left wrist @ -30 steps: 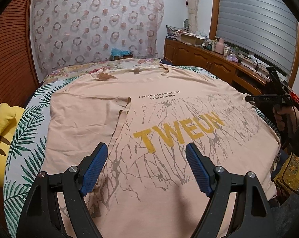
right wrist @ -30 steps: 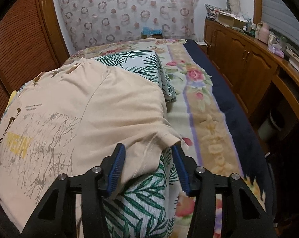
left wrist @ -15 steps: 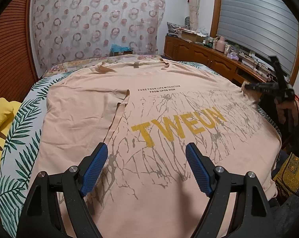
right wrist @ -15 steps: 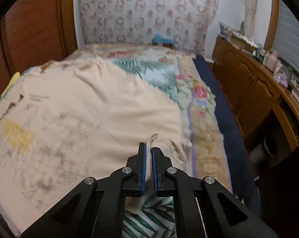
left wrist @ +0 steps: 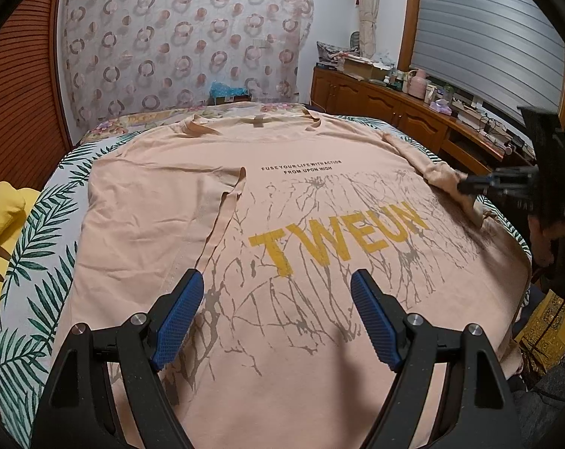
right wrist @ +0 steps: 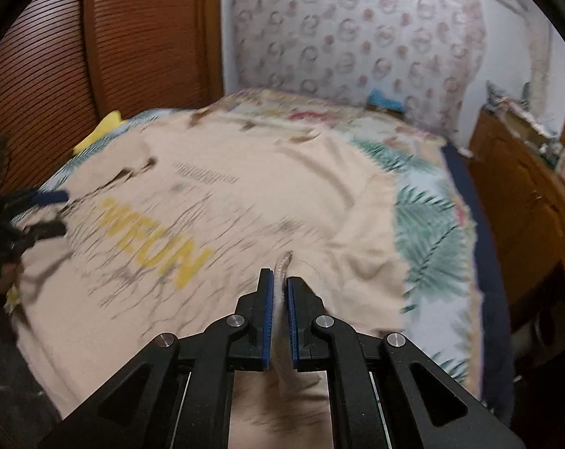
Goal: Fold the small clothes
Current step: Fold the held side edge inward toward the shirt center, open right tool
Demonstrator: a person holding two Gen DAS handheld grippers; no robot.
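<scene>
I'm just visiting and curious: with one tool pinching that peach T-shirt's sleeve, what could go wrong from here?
1. The right tool pinches only a thin edge of the sleeve; it could slip out mid-fold.
2. The left tool hovers open above the T-shirt, pinning nothing, so pulling may drag the shirt across the leaf-print sheet.
3. The other sleeve, already folded in, could come undone.

"TWEUN" across the peach T-shirt (left wrist: 282, 194)

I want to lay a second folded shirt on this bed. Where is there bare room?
The T-shirt covers most of the bed. Free patches: the leaf-print sheet strip between shirt and yellow cushion, and the floral blanket beside the wooden cabinets. The right side is crowded: the right claw grips the sleeve.
</scene>
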